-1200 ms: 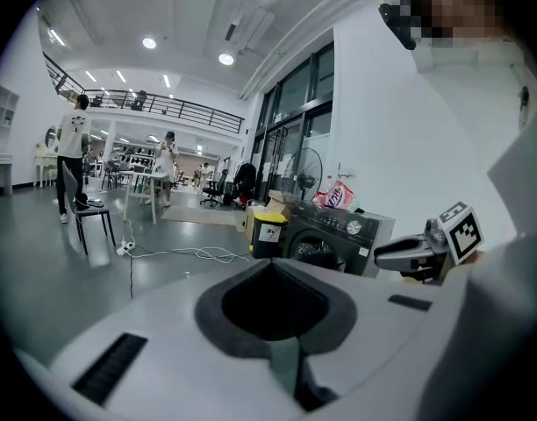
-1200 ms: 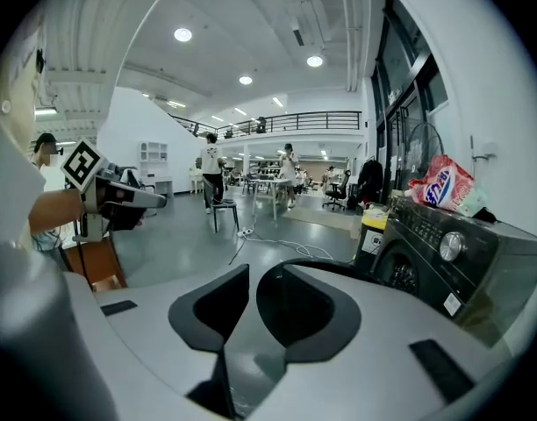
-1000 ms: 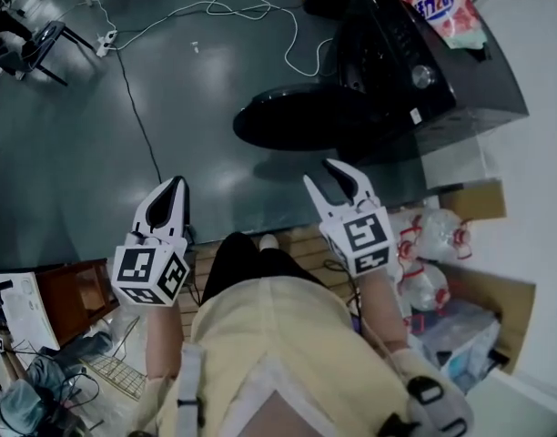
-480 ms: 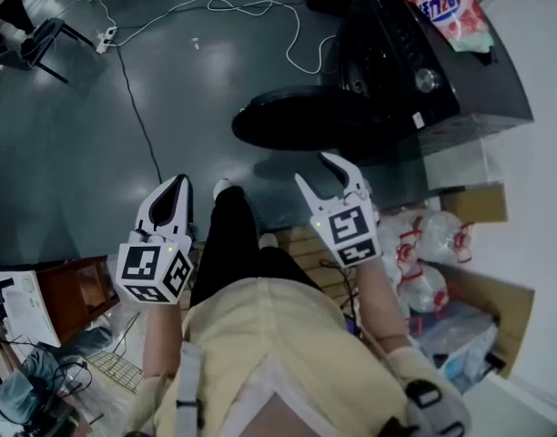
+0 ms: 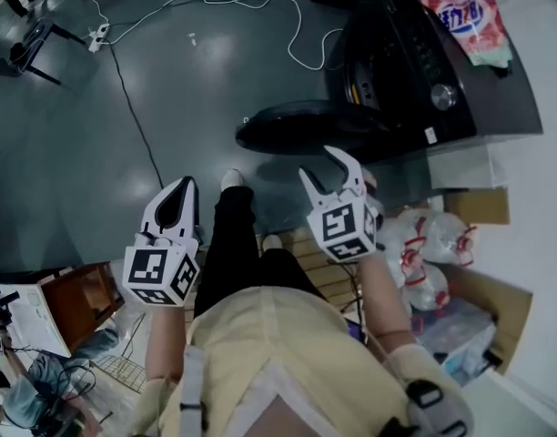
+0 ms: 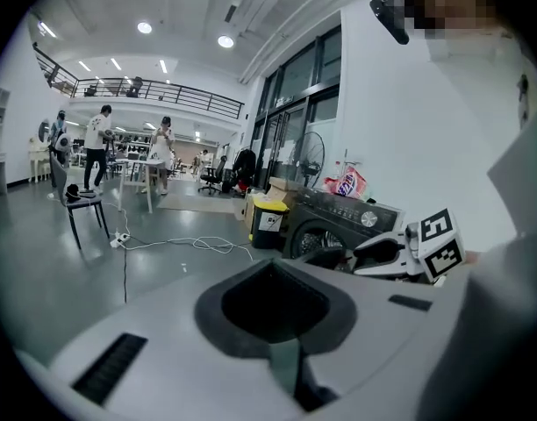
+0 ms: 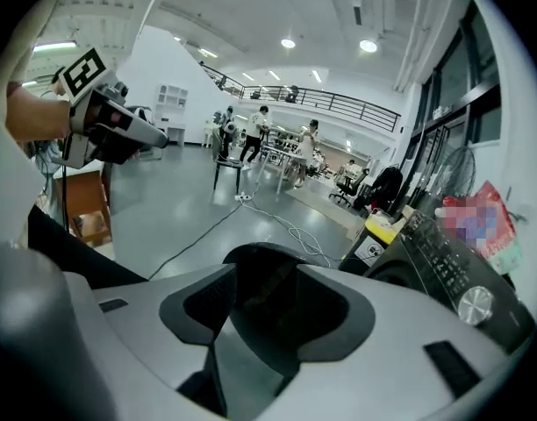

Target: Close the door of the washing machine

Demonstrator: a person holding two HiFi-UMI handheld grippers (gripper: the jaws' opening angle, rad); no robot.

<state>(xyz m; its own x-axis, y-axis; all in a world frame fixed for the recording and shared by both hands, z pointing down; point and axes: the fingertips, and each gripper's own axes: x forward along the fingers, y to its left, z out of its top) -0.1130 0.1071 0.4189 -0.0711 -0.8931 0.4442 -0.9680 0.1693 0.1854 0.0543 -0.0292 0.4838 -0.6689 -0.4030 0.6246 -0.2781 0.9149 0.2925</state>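
Just beyond your white right gripper, the round black door of the dark washing machine hangs swung out leftward. That claw's jaws have just been opening, with nothing between them. Your left gripper, farther off, is clenched on nothing.

Head view looks steeply down, while both gripper views face forward, sharing the washing machine

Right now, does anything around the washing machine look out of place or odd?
The washing machine door stands wide open over the floor, and a loose white cable sprawls in loops beside it.
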